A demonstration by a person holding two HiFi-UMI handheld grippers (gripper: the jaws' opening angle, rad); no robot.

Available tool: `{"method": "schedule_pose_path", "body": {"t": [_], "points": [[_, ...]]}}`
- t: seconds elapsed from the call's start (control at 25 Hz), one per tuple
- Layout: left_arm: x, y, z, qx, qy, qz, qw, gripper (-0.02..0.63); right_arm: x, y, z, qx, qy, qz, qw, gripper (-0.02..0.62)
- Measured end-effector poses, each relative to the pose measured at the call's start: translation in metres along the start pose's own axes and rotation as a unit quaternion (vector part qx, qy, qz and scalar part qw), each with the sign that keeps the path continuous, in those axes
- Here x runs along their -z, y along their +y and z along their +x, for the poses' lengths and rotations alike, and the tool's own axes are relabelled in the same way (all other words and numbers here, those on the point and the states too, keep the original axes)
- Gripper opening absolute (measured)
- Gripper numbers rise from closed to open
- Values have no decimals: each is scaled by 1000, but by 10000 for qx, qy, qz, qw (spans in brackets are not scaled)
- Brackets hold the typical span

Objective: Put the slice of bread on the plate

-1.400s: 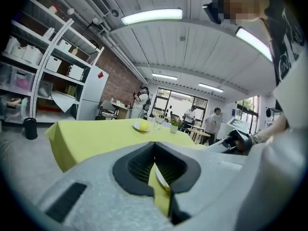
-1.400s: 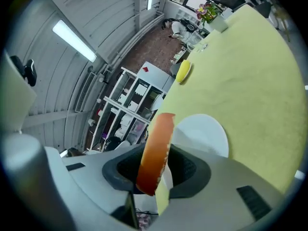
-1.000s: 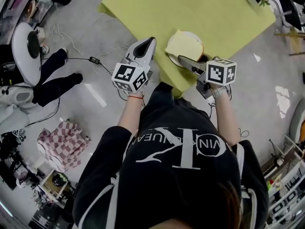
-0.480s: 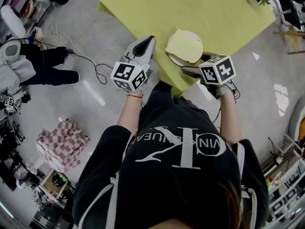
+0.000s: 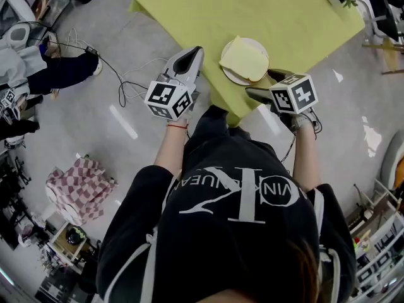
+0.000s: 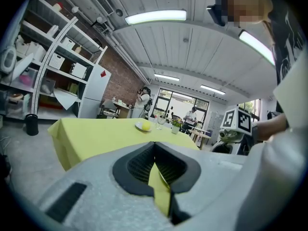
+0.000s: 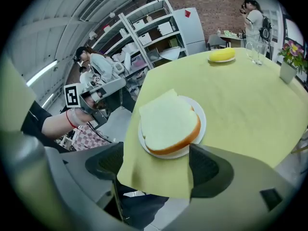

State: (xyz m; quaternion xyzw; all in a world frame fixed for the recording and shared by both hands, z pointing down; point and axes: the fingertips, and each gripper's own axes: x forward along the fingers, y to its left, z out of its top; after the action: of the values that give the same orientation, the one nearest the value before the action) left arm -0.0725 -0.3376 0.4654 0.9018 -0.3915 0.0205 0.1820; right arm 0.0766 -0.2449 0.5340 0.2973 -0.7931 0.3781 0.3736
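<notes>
The slice of bread (image 5: 244,59) lies flat on the white plate (image 5: 232,79), near the corner of the yellow-green table. In the right gripper view the bread (image 7: 166,122) fills most of the plate (image 7: 200,123), just beyond my jaws. My right gripper (image 5: 263,84) (image 7: 155,163) hangs off the table corner, a little short of the plate. Its jaws stand wide apart with only the tablecloth corner showing between them. My left gripper (image 5: 194,53) (image 6: 154,146) is held beside the table's left edge, nearly level, its jaw tips together and empty.
At the table's far side sit a lemon on a small plate (image 7: 222,55), glasses (image 7: 254,51) and a flower pot (image 7: 289,67). Cables (image 5: 129,87) and a checkered bag (image 5: 81,191) lie on the floor to the left. Shelving and other people stand beyond.
My right gripper has drawn back from the plate toward the table corner, rolled, and its jaws have spread wide, leaving the bread on the plate. The left gripper has stayed put.
</notes>
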Motion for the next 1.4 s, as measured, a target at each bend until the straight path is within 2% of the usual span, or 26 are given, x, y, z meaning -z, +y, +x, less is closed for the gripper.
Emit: {"method": "schedule_pose_path", "body": {"t": [0.16,0.24,0.32,0.44,0.68,0.92,1.16,1.4], "points": [[-3,-4,-2,-29,-31,-17,10000,11,-3,-2,-10,19,-163,14,9999,422],[-3,-6,-8,5,-12,-6,10000,11,-7,3,-14,76,-331,-25,9994,394],[2,-4,-21,39,-34,42,10000,11,-9,15,-12,179,-619,-139,9978,322],[19,-5,-30,76,-73,158,9998,11,-2,18,-5,410,-1169,-333,9917,153],[31,-7,-22,137,-20,299,9995,11,-4,0,-7,703,-1880,-294,9792,5],[-20,-27,5,137,-102,302,9994,11,-52,-15,-74,839,-2562,-426,9620,2],[-25,-15,-5,20,-240,427,9988,11,-68,-10,-80,1047,-3250,-665,9376,0],[-47,-16,-10,-32,-467,548,9974,11,-85,-10,-107,1325,-3846,-884,9092,0]]}}
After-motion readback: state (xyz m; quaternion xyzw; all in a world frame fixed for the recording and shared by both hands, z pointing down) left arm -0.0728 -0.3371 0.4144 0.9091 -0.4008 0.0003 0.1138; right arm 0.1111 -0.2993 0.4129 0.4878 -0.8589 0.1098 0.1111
